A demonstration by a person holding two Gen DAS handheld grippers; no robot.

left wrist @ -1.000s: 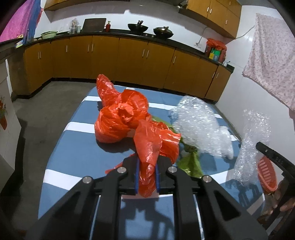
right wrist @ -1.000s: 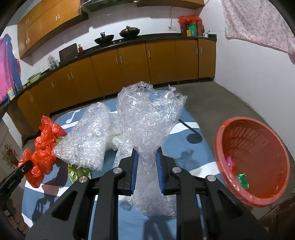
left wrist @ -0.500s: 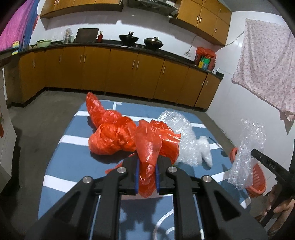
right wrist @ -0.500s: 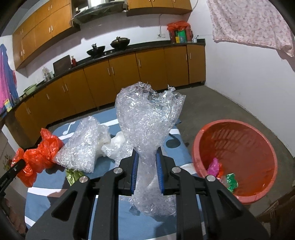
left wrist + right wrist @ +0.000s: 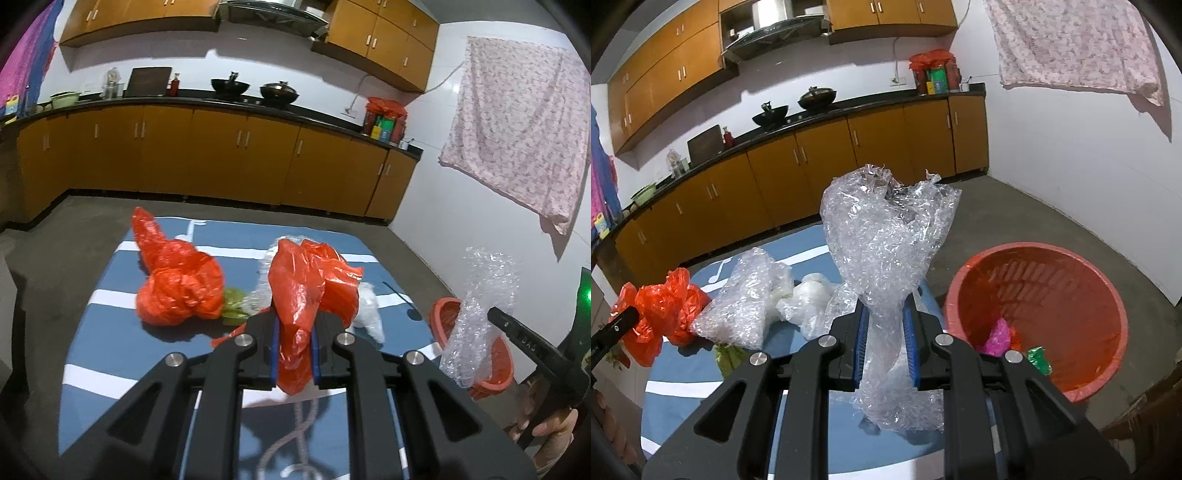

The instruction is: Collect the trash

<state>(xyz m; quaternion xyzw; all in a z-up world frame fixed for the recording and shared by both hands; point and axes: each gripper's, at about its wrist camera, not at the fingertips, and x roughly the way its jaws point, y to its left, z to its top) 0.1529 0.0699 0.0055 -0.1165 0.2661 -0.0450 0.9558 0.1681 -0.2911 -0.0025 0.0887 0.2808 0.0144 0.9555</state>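
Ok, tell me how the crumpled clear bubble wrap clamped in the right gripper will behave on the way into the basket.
The crumpled clear bubble wrap is probably very light: it stands up above the right gripper without sagging. It likely stays floppy, since its lower end hangs loose below the fingers. It may cling or drift when released over the round red plastic basket.

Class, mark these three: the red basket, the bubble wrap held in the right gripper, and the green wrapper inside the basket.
red basket [image 5: 1067,266]: right wrist view, far inner wall.
bubble wrap [image 5: 886,236]: right wrist view, upper crumpled bulk.
green wrapper [image 5: 1039,359]: right wrist view, its middle.
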